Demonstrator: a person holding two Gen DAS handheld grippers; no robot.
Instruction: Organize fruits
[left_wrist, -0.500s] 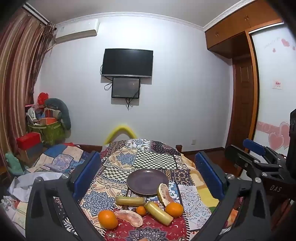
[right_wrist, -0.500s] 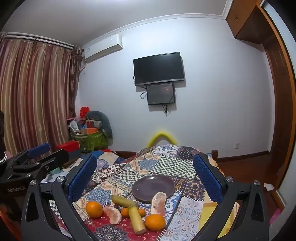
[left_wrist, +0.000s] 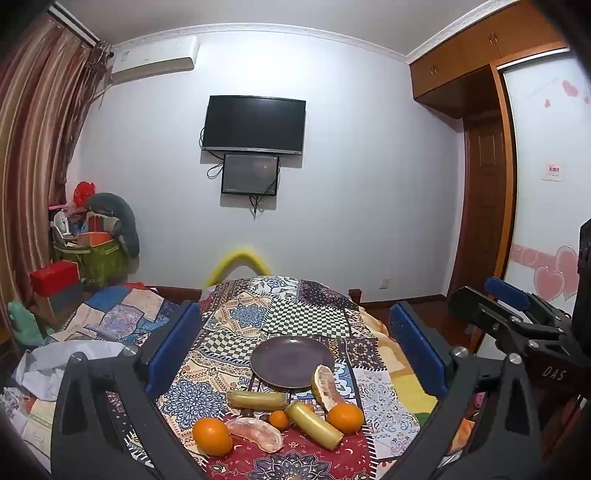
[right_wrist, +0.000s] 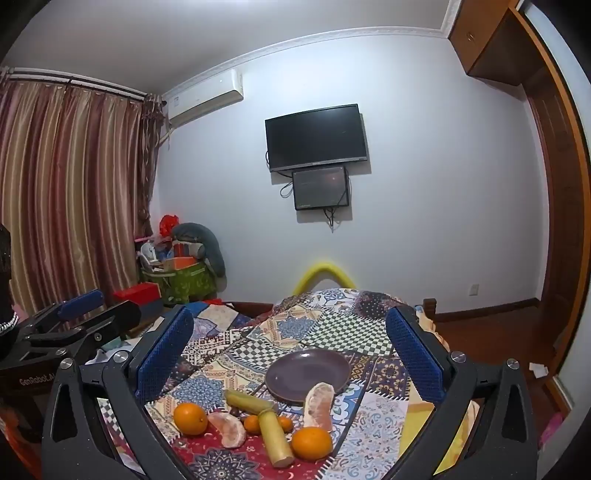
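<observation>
My left tongs (left_wrist: 291, 350) spread wide, nothing between the pads. My right tongs (right_wrist: 290, 354) likewise spread and empty. Both hang above the near edge of the table (left_wrist: 303, 317) under its patchwork cloth. Dark plate (left_wrist: 291, 360) bare at centre. In front of it: two oranges (left_wrist: 212, 435) (left_wrist: 345, 417), pomelo segments (left_wrist: 255, 434), cane pieces (left_wrist: 314, 424), a tangerine (left_wrist: 279, 419). One segment (left_wrist: 323, 386) leans on the plate rim.
</observation>
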